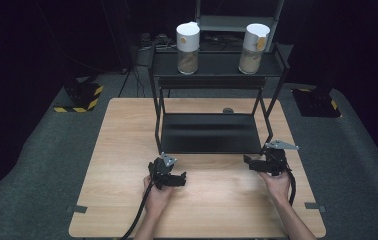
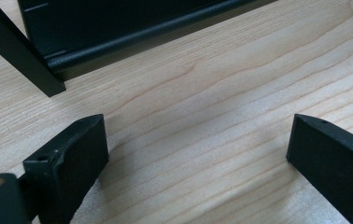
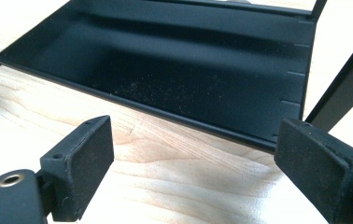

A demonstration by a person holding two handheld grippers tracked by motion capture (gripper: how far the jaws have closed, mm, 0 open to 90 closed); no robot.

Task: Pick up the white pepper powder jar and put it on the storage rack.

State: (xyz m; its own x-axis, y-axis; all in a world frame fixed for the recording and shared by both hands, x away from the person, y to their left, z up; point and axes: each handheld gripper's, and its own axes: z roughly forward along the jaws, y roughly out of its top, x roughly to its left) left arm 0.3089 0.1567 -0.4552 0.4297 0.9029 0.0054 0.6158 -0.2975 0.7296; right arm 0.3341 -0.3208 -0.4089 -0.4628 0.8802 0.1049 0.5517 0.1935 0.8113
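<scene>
My left gripper (image 1: pixel 181 179) and right gripper (image 1: pixel 247 161) both hover over the wooden surface (image 1: pixel 212 200), jaws spread, nothing between them. The black two-tier rack (image 1: pixel 209 132) stands just ahead; two white-lidded jars (image 1: pixel 188 42) sit on its top shelf.

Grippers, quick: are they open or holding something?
Left gripper: open, holding nothing, above the table.
Right gripper: open, holding nothing, facing the black rack.
</scene>
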